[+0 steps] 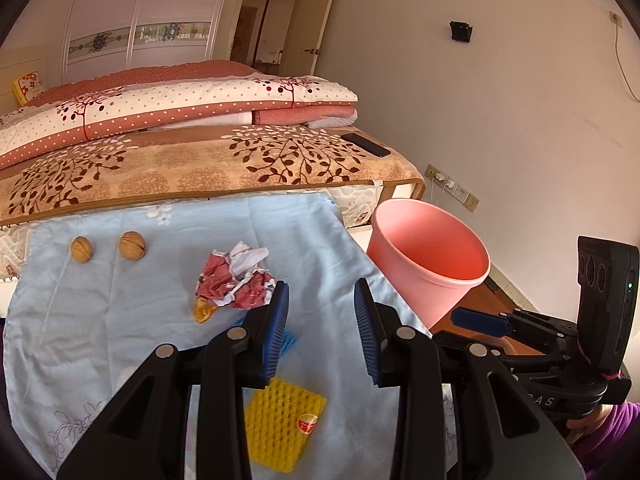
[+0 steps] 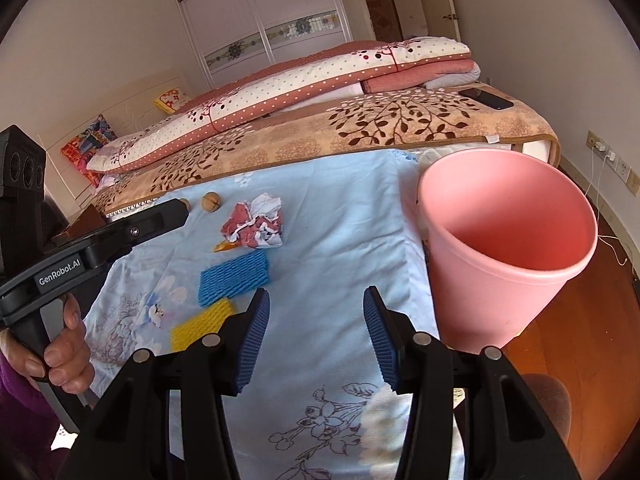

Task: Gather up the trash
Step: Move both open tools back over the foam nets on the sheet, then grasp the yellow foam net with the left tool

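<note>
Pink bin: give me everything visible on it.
The pink bin is a plain round bucket that looks like smooth matte plastic, with a rolled rim and walls tapering toward the base. It has no lid or liner, and the visible part of the inside holds nothing. It stands on the wooden floor, at the corner of the blue cloth, by the bed's foot. Whether it touches the cloth is unclear. Neither tongs touch it.
</note>
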